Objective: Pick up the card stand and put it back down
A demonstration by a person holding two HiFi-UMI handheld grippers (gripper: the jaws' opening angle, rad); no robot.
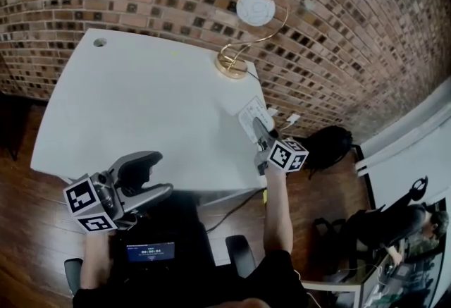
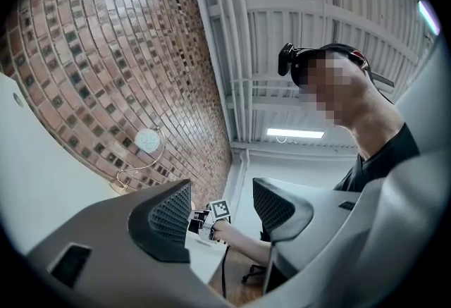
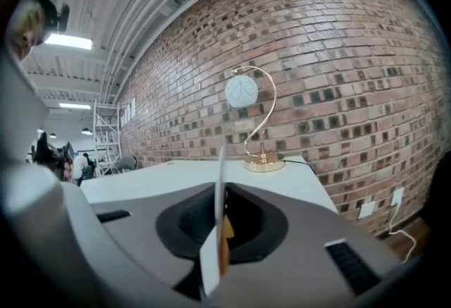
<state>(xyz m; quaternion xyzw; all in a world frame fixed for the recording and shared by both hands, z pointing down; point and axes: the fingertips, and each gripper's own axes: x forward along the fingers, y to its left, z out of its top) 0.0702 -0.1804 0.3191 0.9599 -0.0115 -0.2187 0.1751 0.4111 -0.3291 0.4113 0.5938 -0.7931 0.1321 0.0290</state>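
Observation:
The card stand (image 1: 251, 114) is a white card that stands at the right edge of the white table (image 1: 141, 102). My right gripper (image 1: 263, 134) reaches it from the near side and is shut on it. In the right gripper view the card stand (image 3: 219, 187) shows edge-on, pinched between the two dark pads, with a small orange bit behind it. My left gripper (image 1: 156, 176) hangs off the table's near-left corner, open and empty. In the left gripper view the left gripper (image 2: 222, 209) points upward past the table, and the right gripper's marker cube (image 2: 220, 209) shows far off between its jaws.
A gold lamp with a white globe (image 1: 246, 32) stands at the table's far right by the brick wall; its base (image 3: 264, 164) lies beyond the card. A black bag (image 1: 330, 144) and a white plug (image 1: 292, 118) lie on the wooden floor right of the table. A dark chair is below me.

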